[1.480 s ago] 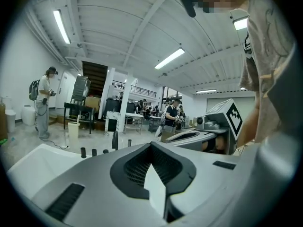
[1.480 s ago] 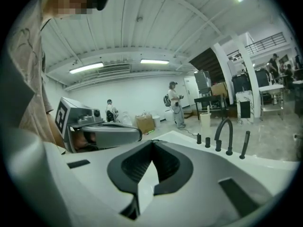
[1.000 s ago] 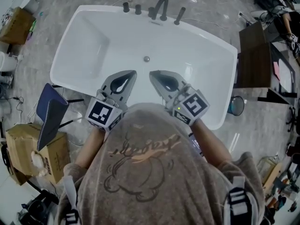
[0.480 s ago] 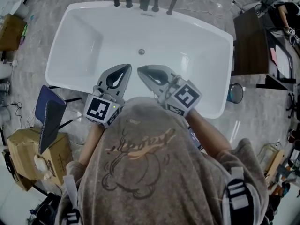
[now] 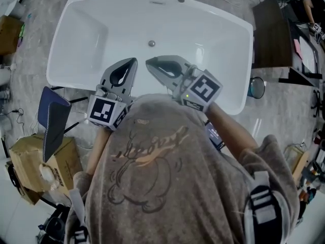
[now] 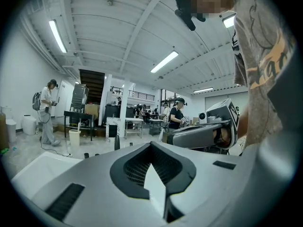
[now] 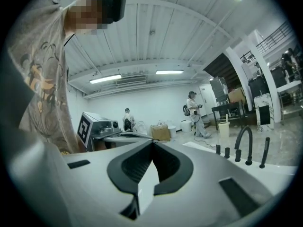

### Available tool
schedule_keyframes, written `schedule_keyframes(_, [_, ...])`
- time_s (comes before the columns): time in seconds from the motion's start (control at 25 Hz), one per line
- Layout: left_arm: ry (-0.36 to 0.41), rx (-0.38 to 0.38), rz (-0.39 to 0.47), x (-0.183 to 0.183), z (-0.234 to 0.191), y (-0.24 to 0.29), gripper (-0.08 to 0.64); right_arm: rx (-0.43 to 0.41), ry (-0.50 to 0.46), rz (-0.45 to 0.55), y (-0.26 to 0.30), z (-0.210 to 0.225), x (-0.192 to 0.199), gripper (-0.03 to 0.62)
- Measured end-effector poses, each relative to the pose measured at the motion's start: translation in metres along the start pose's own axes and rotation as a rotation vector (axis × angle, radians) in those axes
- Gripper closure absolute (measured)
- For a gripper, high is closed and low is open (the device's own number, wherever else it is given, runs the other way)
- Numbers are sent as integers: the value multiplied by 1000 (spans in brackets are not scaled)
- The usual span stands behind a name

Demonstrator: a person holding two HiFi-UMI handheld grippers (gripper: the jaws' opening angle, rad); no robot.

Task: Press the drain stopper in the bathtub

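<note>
Drain stopper (image 5: 151,43) untouched, top centre of frame in bathtub (image 5: 71,39). Left gripper (image 5: 133,61) and right gripper (image 5: 149,62) hover just below it, jaws together, empty. Press not yet done.

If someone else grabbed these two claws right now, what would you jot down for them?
Left claw: shut, empty, held over the near side of the tub.
Right claw: shut, empty, beside the left one, tips close together.
Stopper: in the tub floor, beyond both tips; neither claw touches it.
Done: nothing yet.
Left: lower a claw onto the stopper and press.
</note>
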State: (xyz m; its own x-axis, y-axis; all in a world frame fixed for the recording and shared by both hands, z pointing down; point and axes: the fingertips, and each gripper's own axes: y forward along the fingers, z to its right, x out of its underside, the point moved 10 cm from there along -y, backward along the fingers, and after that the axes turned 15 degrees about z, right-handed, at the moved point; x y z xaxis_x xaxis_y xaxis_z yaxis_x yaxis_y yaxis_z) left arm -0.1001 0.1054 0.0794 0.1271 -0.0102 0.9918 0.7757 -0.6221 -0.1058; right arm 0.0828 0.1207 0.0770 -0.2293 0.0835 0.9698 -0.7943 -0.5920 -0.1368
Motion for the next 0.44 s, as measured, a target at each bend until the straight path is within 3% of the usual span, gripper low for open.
schedule_keyframes(0.44, [-13, -30, -5, 4, 7, -12, 555, -21, -7, -28, 3, -2, 4, 592])
